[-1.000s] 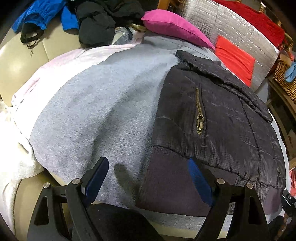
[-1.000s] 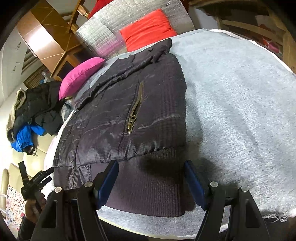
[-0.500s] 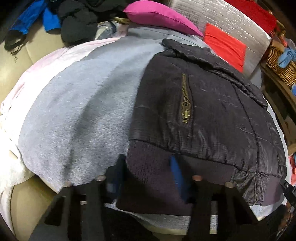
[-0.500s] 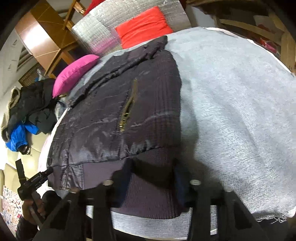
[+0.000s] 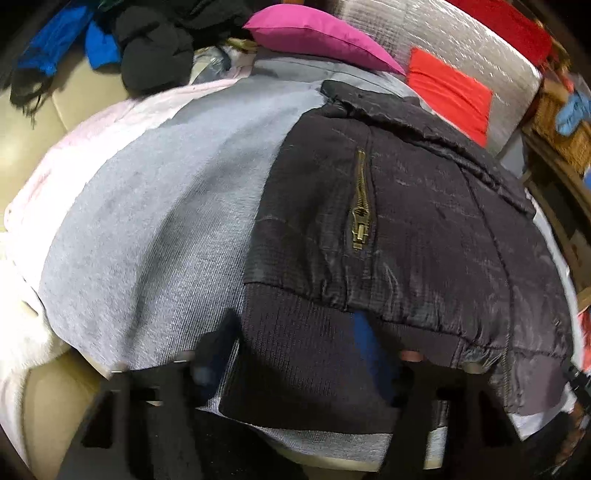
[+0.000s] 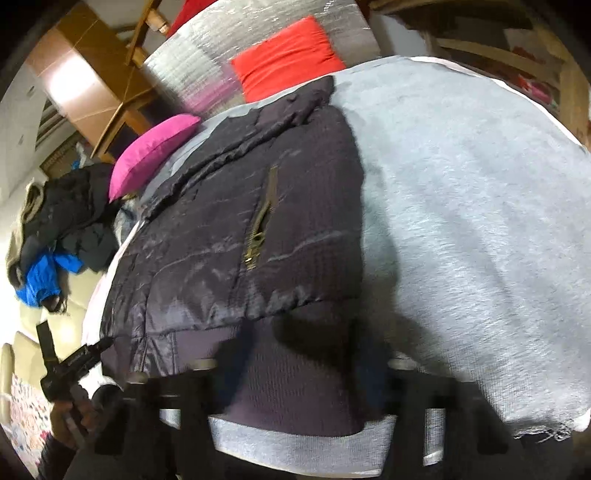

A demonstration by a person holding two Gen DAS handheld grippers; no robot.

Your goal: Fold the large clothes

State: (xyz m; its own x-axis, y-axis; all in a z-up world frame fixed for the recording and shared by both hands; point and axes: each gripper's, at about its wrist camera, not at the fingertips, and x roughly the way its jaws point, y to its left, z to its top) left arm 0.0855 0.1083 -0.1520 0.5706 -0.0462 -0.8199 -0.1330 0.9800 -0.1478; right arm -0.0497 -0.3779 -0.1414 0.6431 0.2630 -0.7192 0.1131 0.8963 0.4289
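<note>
A dark quilted jacket with a brass pocket zipper lies folded on a grey blanket; it also shows in the right wrist view. My left gripper is low at the jacket's ribbed hem, its blue pads still apart on either side of the hem's left corner. My right gripper is at the hem's right corner, fingers apart around it. Both are motion-blurred, so contact with the cloth is unclear.
A pink cushion and a red cushion lie at the far end against a silver padded panel. A pile of dark and blue clothes sits far left on the beige sofa. Wooden furniture stands behind.
Both grippers moved forward and down onto the jacket's ribbed hem and narrowed their opening. The jacket itself has not shifted.
</note>
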